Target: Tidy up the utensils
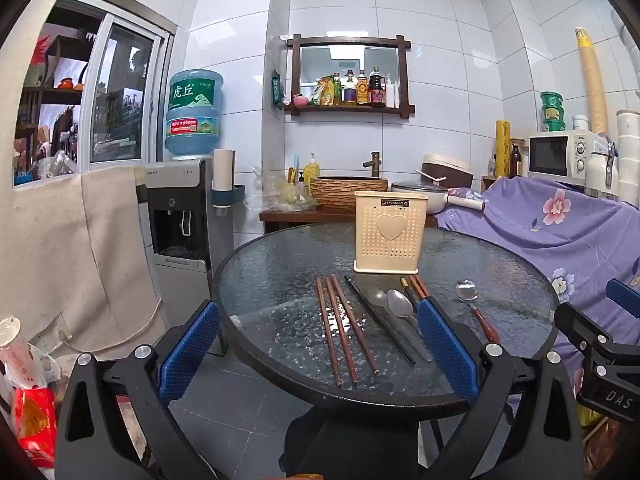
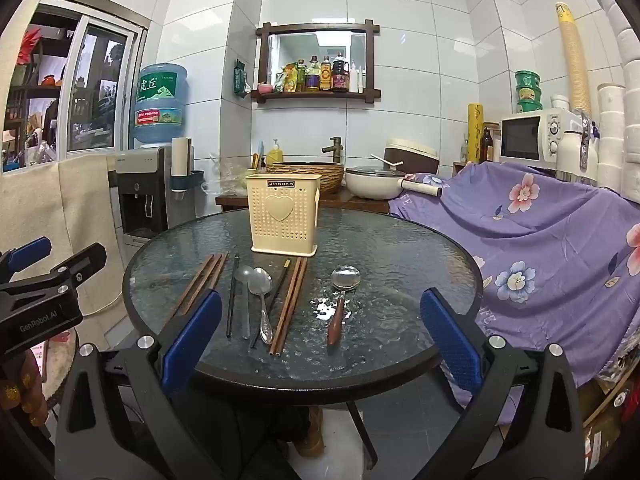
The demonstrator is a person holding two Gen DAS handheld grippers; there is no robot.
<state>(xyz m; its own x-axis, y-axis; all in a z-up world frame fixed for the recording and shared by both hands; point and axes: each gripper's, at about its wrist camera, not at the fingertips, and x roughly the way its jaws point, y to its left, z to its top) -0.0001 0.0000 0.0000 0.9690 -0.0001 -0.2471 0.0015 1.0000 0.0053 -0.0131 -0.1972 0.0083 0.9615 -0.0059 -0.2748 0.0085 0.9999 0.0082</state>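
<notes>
A cream perforated utensil holder point(image 1: 390, 232) point(image 2: 283, 216) stands upright at the back of the round glass table point(image 1: 280, 256) point(image 2: 400, 240). In front of it lie three brown chopsticks point(image 1: 344, 328) point(image 2: 198, 284), a black chopstick point(image 1: 378, 320) point(image 2: 232, 296), two metal spoons point(image 1: 400, 304) point(image 2: 262, 284), a brown chopstick pair point(image 2: 290, 308) and a wood-handled spoon point(image 1: 472, 300) point(image 2: 344, 284). My left gripper point(image 1: 318, 338) hangs open over the near table edge, empty. My right gripper point(image 2: 320, 330) is open too, empty, short of the utensils.
A water dispenser point(image 1: 180, 216) point(image 2: 140, 196) stands left of the table. A purple floral cloth point(image 1: 560, 224) point(image 2: 540, 232) covers furniture on the right, a microwave point(image 2: 536, 138) above it. Behind the table are a basin point(image 2: 308, 174) and a pan point(image 2: 372, 182).
</notes>
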